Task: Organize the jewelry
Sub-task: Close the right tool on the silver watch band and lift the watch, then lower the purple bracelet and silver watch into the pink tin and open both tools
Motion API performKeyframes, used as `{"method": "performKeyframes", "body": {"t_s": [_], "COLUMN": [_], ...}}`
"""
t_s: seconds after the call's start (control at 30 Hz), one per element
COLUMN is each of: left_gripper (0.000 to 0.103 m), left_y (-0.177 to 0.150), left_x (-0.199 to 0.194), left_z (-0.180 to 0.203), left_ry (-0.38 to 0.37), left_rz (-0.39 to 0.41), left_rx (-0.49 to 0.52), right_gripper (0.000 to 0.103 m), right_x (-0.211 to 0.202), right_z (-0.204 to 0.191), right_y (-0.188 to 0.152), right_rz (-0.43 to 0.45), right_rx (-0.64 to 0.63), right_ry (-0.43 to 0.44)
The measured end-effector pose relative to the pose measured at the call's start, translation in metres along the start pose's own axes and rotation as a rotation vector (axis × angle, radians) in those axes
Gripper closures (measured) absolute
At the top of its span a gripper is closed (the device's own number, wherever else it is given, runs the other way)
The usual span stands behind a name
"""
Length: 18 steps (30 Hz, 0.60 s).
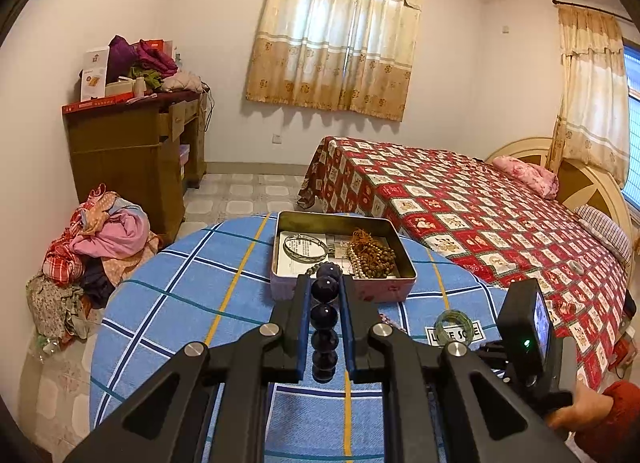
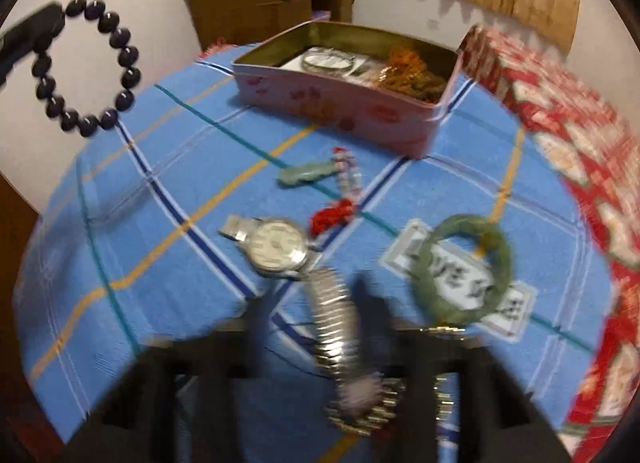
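A bedroom scene, seen from two cameras mounted on handheld grippers. At the far left, a heap of clothes (image 1: pixel 86 247) lies on the floor beside a brown dresser (image 1: pixel 132 151) piled with boxes and fabric. In the middle stands a round counter (image 1: pixel 180 303) covered by a blue plaid cloth. Toward its far side sits an open pink tin (image 1: pixel 344 291); inside it lie a silver bangle (image 1: pixel 304 249) on the left and a tangle of brown and pearl beads (image 1: pixel 370 253) on the right.

The left gripper (image 1: pixel 326 283) points toward the tin with its fingers (image 1: pixel 298 319) pinching a bracelet of dark purple beads (image 1: pixel 325 317). In the right camera's view that bracelet hangs as a full ring in the air at the upper left, clear of the cloth.

Spread over the cloth in front of the tin, from left to right, are a silver wristwatch (image 2: pixel 276 247) with a pale dial, a pale green pendant (image 2: pixel 304 176) on a beaded cord with a red tassel, and a green jade bangle (image 2: pixel 466 267) lying on a printed label.

The right gripper (image 2: pixel 316 303) points steeply down at the watch's metal strap. Its fingers (image 2: pixel 370 303) stand on either side of the strap, but motion blur makes it impossible to tell whether they press on it.

At the right, a bed (image 1: pixel 480 215) with a red patchwork cover fills the room, and curtains (image 1: pixel 336 35) hang behind.
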<state>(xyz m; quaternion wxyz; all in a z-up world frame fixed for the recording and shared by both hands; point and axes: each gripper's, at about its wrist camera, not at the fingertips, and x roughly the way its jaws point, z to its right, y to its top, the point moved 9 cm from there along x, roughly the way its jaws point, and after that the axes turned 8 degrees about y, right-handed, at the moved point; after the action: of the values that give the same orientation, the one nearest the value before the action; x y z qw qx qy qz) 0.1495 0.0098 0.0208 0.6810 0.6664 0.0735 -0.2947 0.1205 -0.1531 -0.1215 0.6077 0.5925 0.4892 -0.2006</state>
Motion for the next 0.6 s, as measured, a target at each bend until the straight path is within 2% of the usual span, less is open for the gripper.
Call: {"method": "performKeyframes", "body": {"t_s": [0.1,0.23,0.3,0.47,0.6], "left_gripper": [0.09,0.09,0.09,0.09,0.09], "left_y": [0.001,0.003,0.004,0.007,0.016], "left_x": [0.001,-0.001,-0.002,0.001,0.009], "left_z": [0.0,-0.002,-0.003,-0.002,0.004], "left_ry": [-0.001,0.003,0.002,-0.001,-0.009], "left_rz": [0.0,0.007,0.009,0.011,0.021], "left_rx": [-0.004,0.0,-0.002,0.003,0.018], "right_gripper": [0.085,0.085,0.085,0.085,0.085], "right_x": [-0.008,-0.035,-0.052,-0.095,-0.105], "right_z": [0.001,-0.004,-0.008,-0.017,-0.013], "right_y": [0.001,0.014,0.024,0.054,0.089], "right_rz": [0.021,0.114,0.159,0.274,0.335], "right_rx": [0.037,0.079,0.072,0.053,0.056], "right_ry": [0.029,0.084,0.084,0.1,0.116]}}
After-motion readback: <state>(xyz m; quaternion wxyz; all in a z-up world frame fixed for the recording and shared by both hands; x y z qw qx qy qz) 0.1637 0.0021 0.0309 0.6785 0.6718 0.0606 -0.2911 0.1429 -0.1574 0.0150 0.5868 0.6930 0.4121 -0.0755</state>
